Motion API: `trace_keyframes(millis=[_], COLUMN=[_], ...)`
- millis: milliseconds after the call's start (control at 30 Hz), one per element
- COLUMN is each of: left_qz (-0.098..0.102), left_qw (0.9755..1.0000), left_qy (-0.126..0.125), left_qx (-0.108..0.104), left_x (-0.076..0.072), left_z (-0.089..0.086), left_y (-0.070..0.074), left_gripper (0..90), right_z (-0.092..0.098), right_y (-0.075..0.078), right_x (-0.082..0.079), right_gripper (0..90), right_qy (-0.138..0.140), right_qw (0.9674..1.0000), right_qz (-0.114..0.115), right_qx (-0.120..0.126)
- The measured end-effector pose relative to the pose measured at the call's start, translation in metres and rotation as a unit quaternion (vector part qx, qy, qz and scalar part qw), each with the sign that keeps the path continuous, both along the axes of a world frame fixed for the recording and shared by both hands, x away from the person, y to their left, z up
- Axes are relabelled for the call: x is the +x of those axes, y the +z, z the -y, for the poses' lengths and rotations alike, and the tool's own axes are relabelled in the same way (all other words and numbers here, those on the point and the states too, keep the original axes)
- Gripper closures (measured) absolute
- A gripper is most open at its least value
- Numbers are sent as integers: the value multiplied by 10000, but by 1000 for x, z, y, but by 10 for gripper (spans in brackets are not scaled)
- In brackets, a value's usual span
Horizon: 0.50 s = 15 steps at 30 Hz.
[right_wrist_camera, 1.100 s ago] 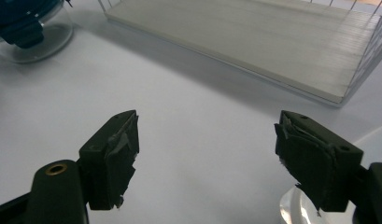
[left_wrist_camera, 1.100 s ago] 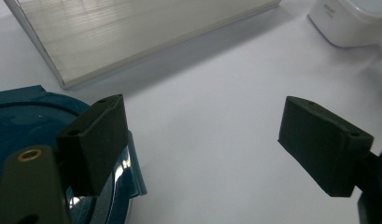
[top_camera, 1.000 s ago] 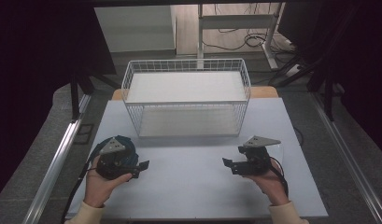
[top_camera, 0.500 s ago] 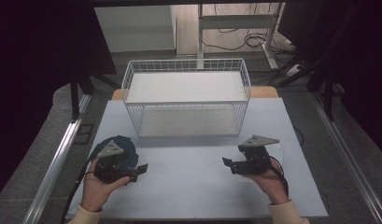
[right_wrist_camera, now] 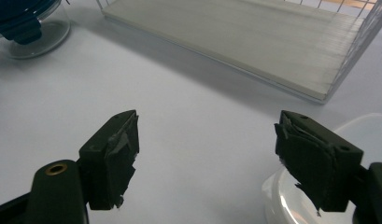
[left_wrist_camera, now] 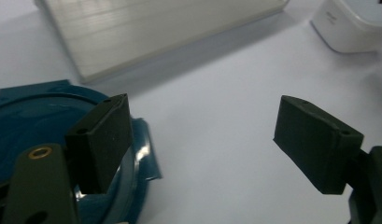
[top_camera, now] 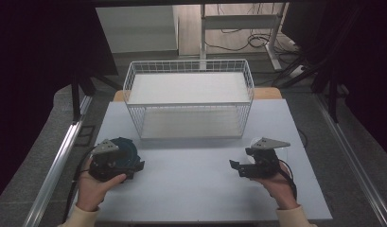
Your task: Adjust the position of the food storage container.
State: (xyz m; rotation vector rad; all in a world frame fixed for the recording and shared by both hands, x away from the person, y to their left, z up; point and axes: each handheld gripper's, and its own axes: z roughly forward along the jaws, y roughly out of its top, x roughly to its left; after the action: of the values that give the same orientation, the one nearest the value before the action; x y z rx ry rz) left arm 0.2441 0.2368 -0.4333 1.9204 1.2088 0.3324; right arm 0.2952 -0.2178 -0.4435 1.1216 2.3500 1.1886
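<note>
A: On our left, the left gripper (top_camera: 134, 166) stands with its jaws wide apart and nothing between them, right beside the round clear container with the dark blue clip lid (left_wrist_camera: 34, 121), which sits near the left edge of the white table (top_camera: 191, 179).

B: We'd judge the first step is getting a grip on it. Best come level at the rim, one pad inside the clip tab, and close slowly so it doesn't skid.

A: It's round, so it has no long axis; its lid faces up.

B: Beyond it is the white wire basket (top_camera: 189, 101), its long side running across the table.

A: At our right, the right gripper (top_camera: 236, 166) is just as wide and empty, beside a white translucent rounded box (right_wrist_camera: 319, 186).
</note>
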Motion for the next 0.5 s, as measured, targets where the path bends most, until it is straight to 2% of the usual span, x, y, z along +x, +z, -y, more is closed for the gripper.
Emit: trace_keyframes(millis=[67, 267, 500], left_qz=[-7, 29, -112], left_qw=[10000, 9997, 9987], left_qy=[18, 108, 285], left_qx=[-28, 212, 399], left_x=[2, 9, 18], left_z=[-5, -20, -43], left_y=[6, 21, 26], left_gripper=[197, 210, 257], right_z=[1, 2, 6], right_y=[1, 2, 2], right_x=[-2, -7, -8], right_gripper=[215, 216, 218], right_qy=[-12, -69, -204], right_qw=[10000, 9999, 9997], right_qz=[20, 64, 70], right_qx=[9, -42, -108])
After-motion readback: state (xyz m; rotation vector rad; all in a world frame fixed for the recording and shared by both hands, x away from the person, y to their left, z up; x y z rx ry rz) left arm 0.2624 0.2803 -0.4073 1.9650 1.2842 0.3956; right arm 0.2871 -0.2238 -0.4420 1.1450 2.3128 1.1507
